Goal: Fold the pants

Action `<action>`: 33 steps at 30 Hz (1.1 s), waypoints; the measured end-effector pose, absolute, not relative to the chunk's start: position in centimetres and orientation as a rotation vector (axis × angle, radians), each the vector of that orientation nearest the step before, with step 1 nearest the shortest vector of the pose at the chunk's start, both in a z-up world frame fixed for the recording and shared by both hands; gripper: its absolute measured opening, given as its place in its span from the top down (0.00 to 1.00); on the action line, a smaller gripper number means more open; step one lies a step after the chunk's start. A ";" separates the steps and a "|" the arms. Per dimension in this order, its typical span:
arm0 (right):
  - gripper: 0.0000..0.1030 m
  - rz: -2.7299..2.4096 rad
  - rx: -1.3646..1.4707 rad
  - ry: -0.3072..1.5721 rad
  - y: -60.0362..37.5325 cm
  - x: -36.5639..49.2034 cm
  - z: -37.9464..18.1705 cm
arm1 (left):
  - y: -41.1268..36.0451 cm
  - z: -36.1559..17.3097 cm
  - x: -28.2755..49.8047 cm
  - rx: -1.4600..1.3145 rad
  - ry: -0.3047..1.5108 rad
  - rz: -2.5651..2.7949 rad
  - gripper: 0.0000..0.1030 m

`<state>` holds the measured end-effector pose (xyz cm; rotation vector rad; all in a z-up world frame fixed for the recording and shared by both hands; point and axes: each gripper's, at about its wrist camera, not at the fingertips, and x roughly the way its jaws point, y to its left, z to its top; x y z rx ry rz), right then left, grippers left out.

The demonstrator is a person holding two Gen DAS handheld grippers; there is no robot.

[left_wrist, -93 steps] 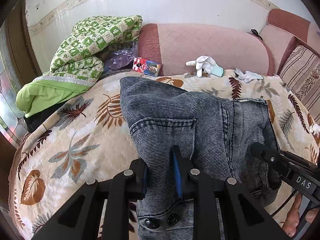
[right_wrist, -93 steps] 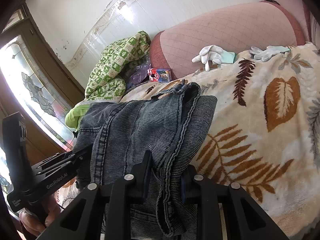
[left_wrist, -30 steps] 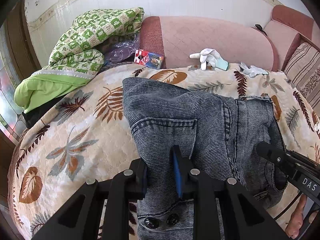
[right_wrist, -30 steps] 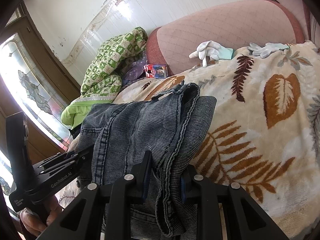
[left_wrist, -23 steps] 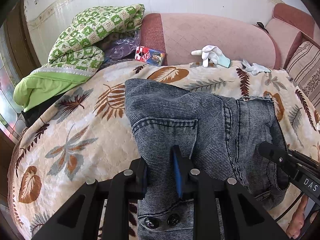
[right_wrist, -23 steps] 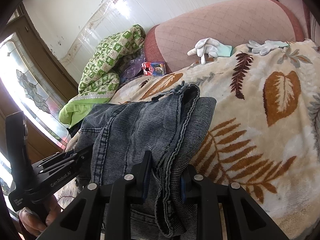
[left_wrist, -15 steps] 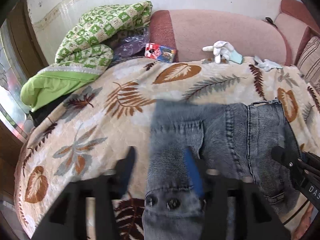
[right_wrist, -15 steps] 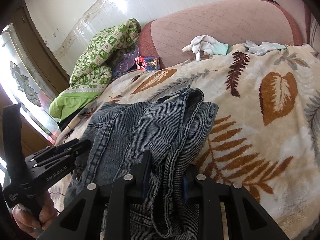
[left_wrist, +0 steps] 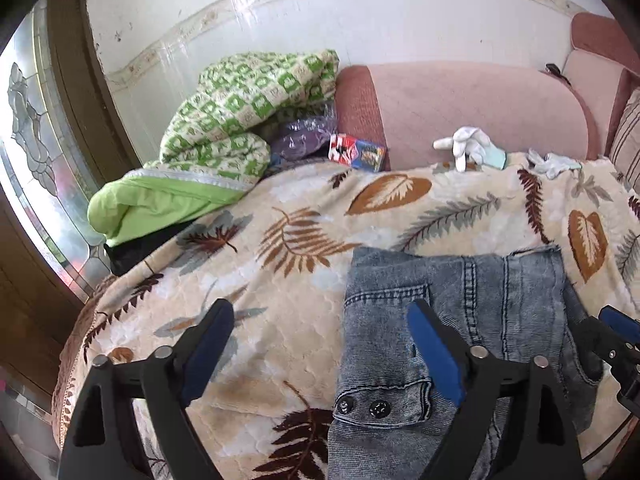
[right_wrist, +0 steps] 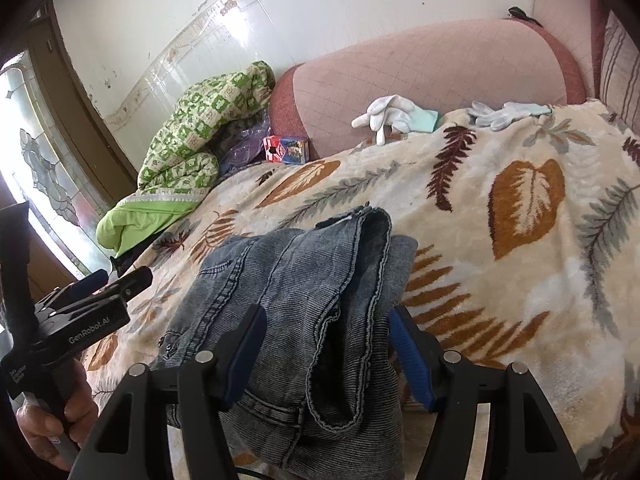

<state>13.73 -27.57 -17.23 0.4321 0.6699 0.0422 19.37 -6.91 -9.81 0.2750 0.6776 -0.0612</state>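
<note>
The grey-blue denim pants (left_wrist: 472, 320) lie folded in a stack on the leaf-patterned blanket (left_wrist: 280, 248), waistband snaps toward me. My left gripper (left_wrist: 316, 344) is open, its right finger over the pants' left edge, its left finger over bare blanket. In the right wrist view the pants (right_wrist: 320, 292) lie between the fingers of my right gripper (right_wrist: 326, 344), which is open around the folded edge. The left gripper (right_wrist: 100, 292) shows at the left there.
A green checked quilt (left_wrist: 240, 120) and lime cloth lie at the back left. A small colourful box (left_wrist: 358, 152), white gloves (left_wrist: 472, 148) and the pink sofa back (left_wrist: 480, 104) stand behind. A striped cushion (right_wrist: 620, 56) is at the right.
Both grippers have opened and let go of the pants, which dropped flat onto the blanket. The left gripper has drawn back and to the left.
</note>
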 end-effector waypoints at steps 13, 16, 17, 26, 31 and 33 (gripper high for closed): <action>0.35 0.060 0.315 0.548 -25.9 9.5 -13.8 | -6.8 -5.9 14.5 0.289 0.583 -0.096 0.07; 0.35 0.071 0.318 0.533 -25.7 8.8 -13.2 | -6.3 -5.3 13.7 0.290 0.571 -0.091 0.07; 0.35 0.074 0.316 0.528 -25.5 8.5 -13.0 | -6.2 -5.1 13.5 0.288 0.565 -0.097 0.07; 0.35 0.074 0.269 0.462 -24.0 6.0 -11.0 | -5.2 -4.0 11.1 0.279 0.538 -0.092 0.03; 0.33 0.014 0.204 0.428 -22.4 4.3 -10.2 | -4.8 -3.5 9.7 0.255 0.531 -0.113 0.03; 0.33 0.001 0.205 0.418 -21.9 3.3 -10.2 | -4.6 -3.4 9.1 0.241 0.529 -0.124 0.03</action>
